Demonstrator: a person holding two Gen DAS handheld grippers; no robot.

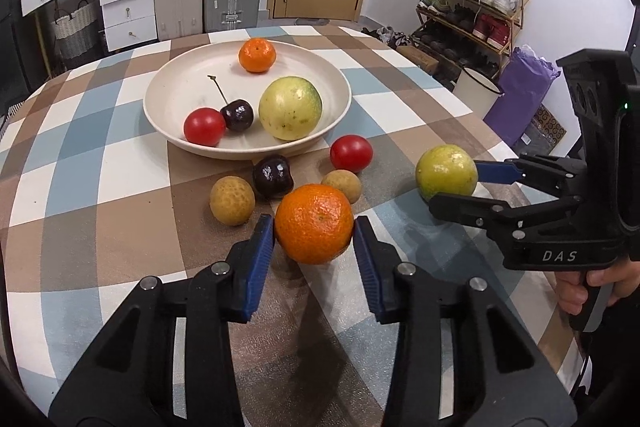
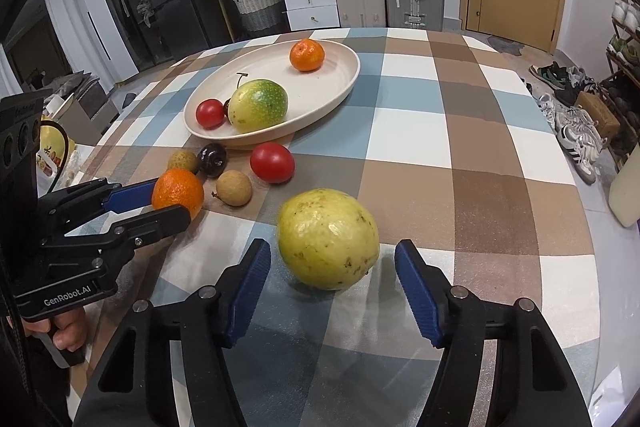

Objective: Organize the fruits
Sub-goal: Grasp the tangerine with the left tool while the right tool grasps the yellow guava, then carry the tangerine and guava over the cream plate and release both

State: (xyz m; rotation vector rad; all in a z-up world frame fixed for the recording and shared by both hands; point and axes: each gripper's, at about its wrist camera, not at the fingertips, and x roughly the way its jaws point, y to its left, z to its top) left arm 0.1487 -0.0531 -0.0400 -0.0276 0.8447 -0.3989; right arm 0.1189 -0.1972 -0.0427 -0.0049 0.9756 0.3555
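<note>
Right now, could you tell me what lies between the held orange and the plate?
In the left wrist view, a dark cherry and two longans lie between the orange and the plate.

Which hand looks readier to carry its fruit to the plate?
Left, probably. The left hand-held gripper already pinches the orange, while the right hand-held gripper is open around the green fruit without touching.

Left gripper and right gripper: black linkage arms with silver pivot pins, ribbed blue pads lining the inner faces of the fingers, white lettering "DAS" and "GenRobot.AI" behind the claws, bare-skinned hand on the grip beneath.
</note>
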